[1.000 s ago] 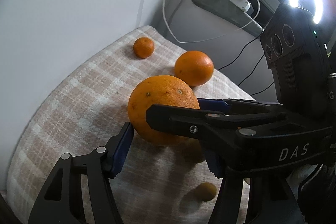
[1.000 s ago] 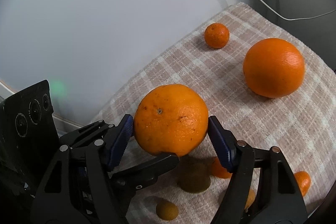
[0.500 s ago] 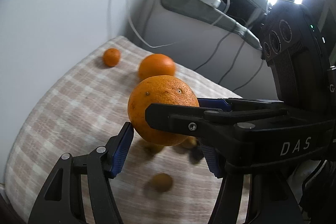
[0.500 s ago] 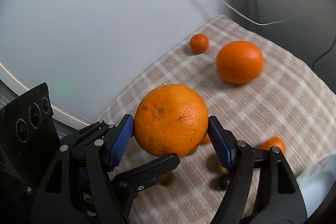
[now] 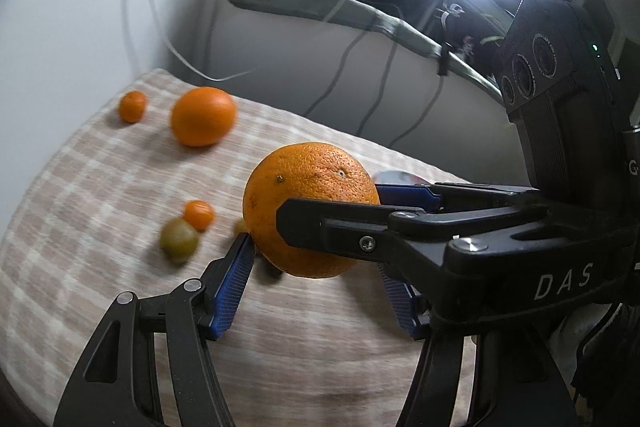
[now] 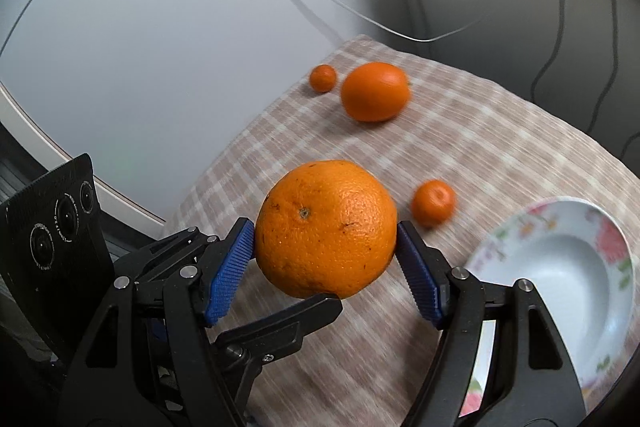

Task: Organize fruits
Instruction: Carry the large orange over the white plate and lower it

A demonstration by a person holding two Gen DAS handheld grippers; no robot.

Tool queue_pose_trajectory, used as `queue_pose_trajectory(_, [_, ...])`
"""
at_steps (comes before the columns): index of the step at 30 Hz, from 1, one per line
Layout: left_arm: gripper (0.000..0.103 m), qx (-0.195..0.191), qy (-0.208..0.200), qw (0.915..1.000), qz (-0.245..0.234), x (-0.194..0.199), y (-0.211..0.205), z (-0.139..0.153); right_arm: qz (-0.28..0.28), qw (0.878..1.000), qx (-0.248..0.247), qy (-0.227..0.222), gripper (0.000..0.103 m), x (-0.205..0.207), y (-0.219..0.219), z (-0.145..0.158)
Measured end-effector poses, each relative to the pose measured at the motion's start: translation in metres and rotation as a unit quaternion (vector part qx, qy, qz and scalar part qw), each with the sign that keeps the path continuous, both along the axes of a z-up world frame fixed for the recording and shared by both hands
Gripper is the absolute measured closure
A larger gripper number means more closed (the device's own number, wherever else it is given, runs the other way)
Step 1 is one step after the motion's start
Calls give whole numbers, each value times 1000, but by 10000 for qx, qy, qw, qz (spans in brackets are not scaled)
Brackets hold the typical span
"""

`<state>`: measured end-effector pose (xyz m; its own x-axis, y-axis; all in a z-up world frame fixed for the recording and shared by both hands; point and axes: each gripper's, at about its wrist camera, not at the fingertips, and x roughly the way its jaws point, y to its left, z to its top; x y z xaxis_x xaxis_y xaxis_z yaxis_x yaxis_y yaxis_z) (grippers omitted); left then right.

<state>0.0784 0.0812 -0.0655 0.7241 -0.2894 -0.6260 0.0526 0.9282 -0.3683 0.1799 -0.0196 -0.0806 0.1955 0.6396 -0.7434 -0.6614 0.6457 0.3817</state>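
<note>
Both grippers clamp one large dimpled orange (image 6: 326, 229) – the right gripper (image 6: 326, 255) from its sides, the left gripper (image 5: 316, 267) crosswise – lifted above the beige checked cloth (image 6: 480, 131), with the white floral bowl (image 6: 560, 267) near right

Orange fruit (image 6: 326, 227), beige-checked cloth (image 6: 500, 147), floral white plate (image 6: 560, 259)

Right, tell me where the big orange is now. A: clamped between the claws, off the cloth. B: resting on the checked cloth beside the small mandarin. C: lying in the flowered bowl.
A: the big orange sits between the blue pads, lifted above the checked cloth, and the flowered bowl has no fruit in it.
</note>
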Motion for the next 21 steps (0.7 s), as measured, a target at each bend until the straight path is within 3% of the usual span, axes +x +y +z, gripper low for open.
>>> queue_pose_trajectory(21, [43,225,300,9926,-1158,10,-113,-13,-960,9952,-137,94,28,-5,-132,-12])
